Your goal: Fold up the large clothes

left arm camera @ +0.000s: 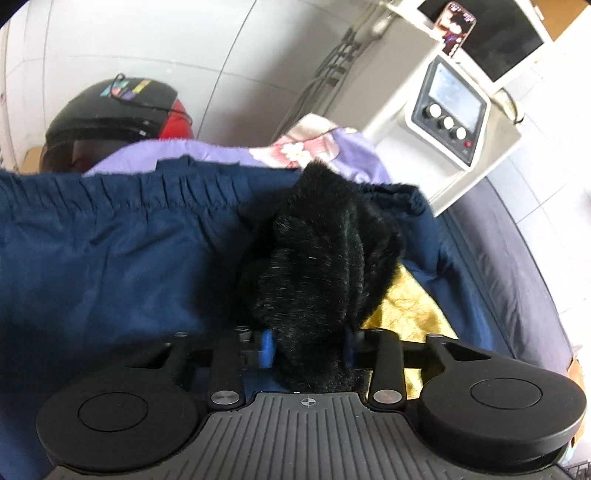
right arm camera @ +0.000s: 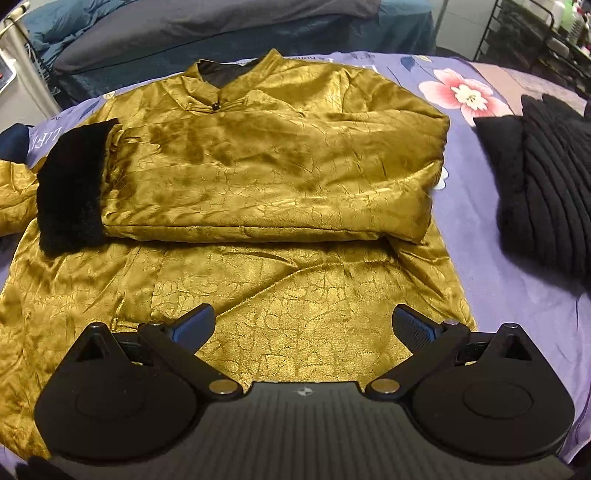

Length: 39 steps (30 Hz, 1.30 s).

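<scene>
One gold jacket (right arm camera: 280, 177), two black cuffs (right arm camera: 70, 188)

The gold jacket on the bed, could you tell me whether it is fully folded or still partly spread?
Partly folded. On the gold jacket, one sleeve with a black fur cuff lies across the chest; the hem is still spread flat.

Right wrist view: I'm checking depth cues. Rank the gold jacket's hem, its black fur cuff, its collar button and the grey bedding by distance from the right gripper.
1. Hem, between the open jaws of the right gripper.
2. Black fur cuff, left.
3. Collar button, upper centre.
4. Grey bedding, top, beyond the jacket.
</scene>
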Tool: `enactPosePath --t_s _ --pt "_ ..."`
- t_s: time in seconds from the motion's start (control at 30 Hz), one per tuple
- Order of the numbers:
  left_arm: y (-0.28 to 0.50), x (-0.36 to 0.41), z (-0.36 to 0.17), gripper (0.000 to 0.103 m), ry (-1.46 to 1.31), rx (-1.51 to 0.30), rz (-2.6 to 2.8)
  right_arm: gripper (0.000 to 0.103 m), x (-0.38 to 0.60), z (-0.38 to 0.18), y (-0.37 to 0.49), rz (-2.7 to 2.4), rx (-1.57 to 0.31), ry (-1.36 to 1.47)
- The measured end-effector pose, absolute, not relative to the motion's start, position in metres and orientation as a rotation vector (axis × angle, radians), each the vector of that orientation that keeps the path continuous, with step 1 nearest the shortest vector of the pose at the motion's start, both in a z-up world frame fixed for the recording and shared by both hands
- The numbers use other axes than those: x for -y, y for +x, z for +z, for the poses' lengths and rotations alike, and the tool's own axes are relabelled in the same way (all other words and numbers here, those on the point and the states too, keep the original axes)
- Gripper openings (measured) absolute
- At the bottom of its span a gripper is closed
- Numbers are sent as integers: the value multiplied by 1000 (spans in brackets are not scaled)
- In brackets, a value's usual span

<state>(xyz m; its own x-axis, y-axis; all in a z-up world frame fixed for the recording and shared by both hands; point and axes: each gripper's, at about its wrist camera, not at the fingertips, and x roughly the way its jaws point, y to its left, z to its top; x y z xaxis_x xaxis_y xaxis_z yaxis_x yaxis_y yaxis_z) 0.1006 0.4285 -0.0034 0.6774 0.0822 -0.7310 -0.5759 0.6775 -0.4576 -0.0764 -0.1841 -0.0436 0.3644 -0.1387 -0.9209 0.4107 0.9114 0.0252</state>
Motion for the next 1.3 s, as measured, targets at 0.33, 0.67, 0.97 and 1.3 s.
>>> enactPosePath --t_s 0.33,0.67,0.97,1.3 --pt "120 -384 71 74 -553 -639 308 101 185 -50 -75 -333 -1151 305" --pt "154 -209 115 74 -379 -560 -115 101 210 -59 -83 -367 -1160 392" --pt "153 -34 67 72 -312 -699 -369 101 236 -58 -96 -399 -1158 437" --pt "103 59 16 83 -112 -759 -424 101 256 -64 -108 -435 -1166 494"
